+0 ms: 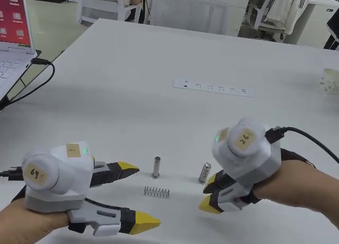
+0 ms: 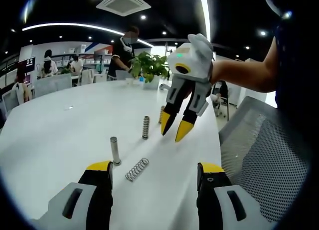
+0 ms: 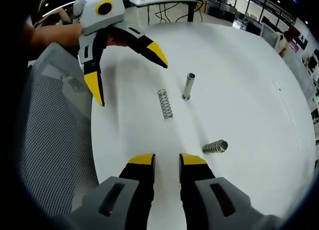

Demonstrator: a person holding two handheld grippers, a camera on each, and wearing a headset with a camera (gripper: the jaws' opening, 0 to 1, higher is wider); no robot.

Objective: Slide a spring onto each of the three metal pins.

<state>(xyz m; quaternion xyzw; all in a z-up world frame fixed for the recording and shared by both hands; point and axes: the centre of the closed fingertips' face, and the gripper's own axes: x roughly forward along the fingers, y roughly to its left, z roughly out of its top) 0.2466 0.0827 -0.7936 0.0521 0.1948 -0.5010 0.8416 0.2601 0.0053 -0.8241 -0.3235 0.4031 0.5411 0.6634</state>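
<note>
A bare metal pin [image 1: 156,167] [image 2: 114,150] [image 3: 188,85] stands upright on the white table [image 1: 132,85]. A loose spring [image 1: 157,191] [image 2: 136,169] [image 3: 164,103] lies flat just in front of it. To the right stands a second pin with a spring on it [image 1: 204,172] [image 2: 145,126] [image 3: 215,146]. My left gripper [image 1: 136,194] [image 2: 154,172] is open wide, with nothing held, its tips a little short of the loose spring. My right gripper [image 1: 210,192] [image 3: 167,160] hovers beside the sprung pin, jaws a narrow gap apart and nothing between them. It partly hides another coiled piece [image 2: 161,114].
A white power strip [image 1: 213,88] lies mid-table, beyond the pins. A laptop [image 1: 10,43] with a black cable [image 1: 45,80] sits at the far left edge. Chairs [image 1: 185,14] line the far side. A mesh chair [image 2: 264,155] is close to the near edge.
</note>
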